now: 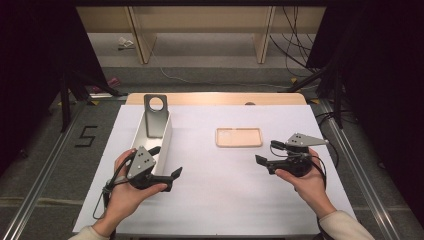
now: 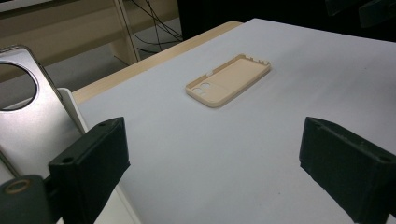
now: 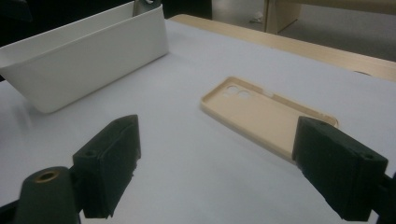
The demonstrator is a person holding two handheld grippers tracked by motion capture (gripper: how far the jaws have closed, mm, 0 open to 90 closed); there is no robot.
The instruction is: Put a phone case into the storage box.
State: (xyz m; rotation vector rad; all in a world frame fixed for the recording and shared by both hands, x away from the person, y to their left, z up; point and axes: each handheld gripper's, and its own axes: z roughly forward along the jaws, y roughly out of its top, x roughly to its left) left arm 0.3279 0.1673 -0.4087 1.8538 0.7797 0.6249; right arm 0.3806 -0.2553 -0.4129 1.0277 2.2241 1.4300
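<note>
Just ahead of the right gripper [image 1: 264,152], jaws apart, phone case [image 1: 239,137] is lying broadside; left gripper [image 1: 166,161], also gaping, is sitting farther off

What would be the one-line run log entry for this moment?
left gripper: open, by white bin | right gripper: open, empty | phone case: flat on table, untouched | silver phone: leaning in bin

High view: fixed above the near edge, facing forward and down over the whole table [image 1: 220,200]. Left gripper view: low, near the surface, beside the bin [image 2: 70,100], looking across. Right gripper view: low, opposite side. All three share the case [image 1: 239,137].
</note>
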